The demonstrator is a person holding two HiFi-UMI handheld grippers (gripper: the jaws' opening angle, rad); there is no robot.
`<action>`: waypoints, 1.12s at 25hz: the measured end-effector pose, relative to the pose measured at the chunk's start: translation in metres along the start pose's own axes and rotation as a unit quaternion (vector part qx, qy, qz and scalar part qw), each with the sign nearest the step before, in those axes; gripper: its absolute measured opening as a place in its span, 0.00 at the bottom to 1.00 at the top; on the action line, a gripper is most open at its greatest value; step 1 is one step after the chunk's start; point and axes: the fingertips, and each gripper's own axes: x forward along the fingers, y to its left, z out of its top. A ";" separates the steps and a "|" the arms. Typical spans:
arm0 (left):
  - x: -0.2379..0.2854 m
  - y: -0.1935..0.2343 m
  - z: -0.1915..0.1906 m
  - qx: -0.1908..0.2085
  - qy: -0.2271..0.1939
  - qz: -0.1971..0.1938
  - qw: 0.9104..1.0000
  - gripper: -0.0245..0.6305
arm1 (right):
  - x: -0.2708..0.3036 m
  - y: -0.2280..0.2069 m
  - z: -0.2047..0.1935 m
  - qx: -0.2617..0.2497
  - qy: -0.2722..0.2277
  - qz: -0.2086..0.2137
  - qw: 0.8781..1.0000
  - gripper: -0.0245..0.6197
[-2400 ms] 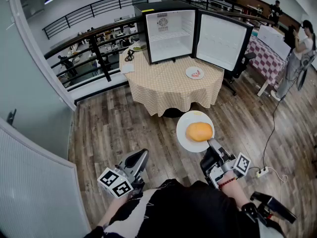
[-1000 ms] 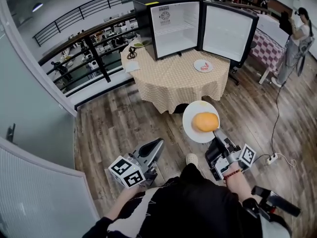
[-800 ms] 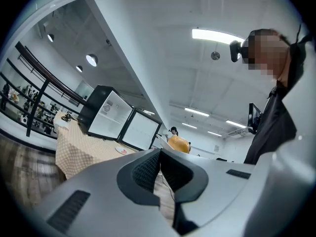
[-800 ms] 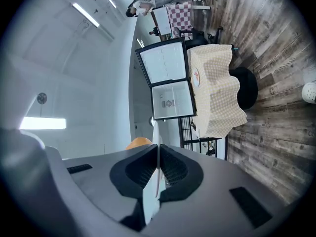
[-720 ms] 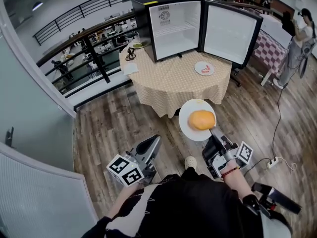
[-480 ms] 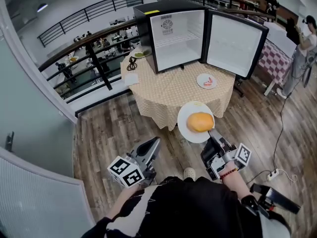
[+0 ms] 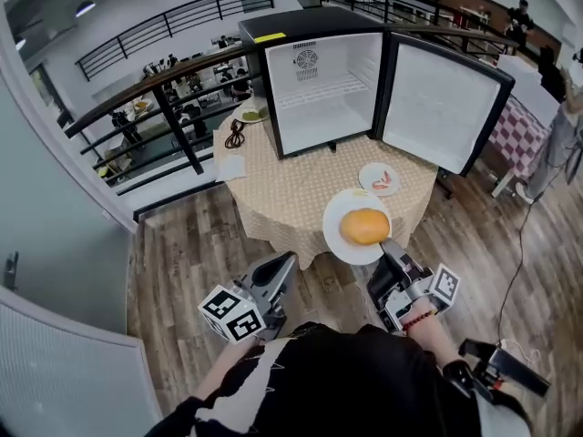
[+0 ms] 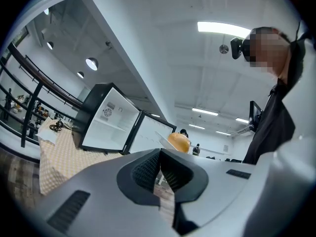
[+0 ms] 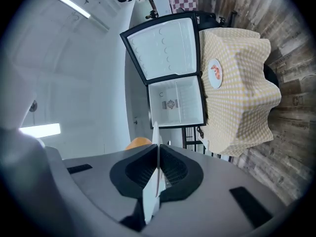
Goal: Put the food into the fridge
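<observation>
In the head view my right gripper [image 7: 389, 247] is shut on the near rim of a white plate [image 7: 339, 240]. An orange bun [image 7: 365, 227] lies on the plate, which hangs level over the near edge of the round checked table [image 7: 291, 189]. In the right gripper view the plate's rim [image 9: 157, 174] is pinched edge-on between the pads, and the bun [image 9: 138, 143] peeks out behind. The black fridge [image 7: 323, 89] stands on the table with its door [image 7: 446, 103] swung wide and its white inside bare. My left gripper [image 7: 282, 264] hangs low at the left, shut and empty, as the left gripper view [image 8: 159, 169] also shows.
A small plate with red food [image 7: 379, 178] lies on the table just beyond the held plate. A green-food plate [image 7: 252, 112], a black cable [image 7: 235, 135] and a paper [image 7: 230, 167] lie left of the fridge. A black railing [image 7: 173, 116] runs behind, and another checked table [image 7: 519, 121] stands at the right.
The table and fridge have come nearer and grown larger in view. The held plate with the bun now overlaps the table's near edge. Both grippers keep their state.
</observation>
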 end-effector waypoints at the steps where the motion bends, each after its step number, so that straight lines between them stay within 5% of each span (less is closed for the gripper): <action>1: 0.010 0.004 0.002 -0.001 -0.002 0.002 1.000 0.06 | 0.005 -0.001 0.008 0.000 0.002 0.000 1.000 0.07; 10: 0.073 0.032 -0.006 -0.002 0.005 0.010 1.000 0.06 | 0.051 -0.018 0.068 0.002 0.024 -0.003 1.000 0.07; 28: 0.111 0.082 -0.008 -0.007 0.021 0.062 0.998 0.06 | 0.106 -0.047 0.101 0.034 0.057 -0.012 0.998 0.07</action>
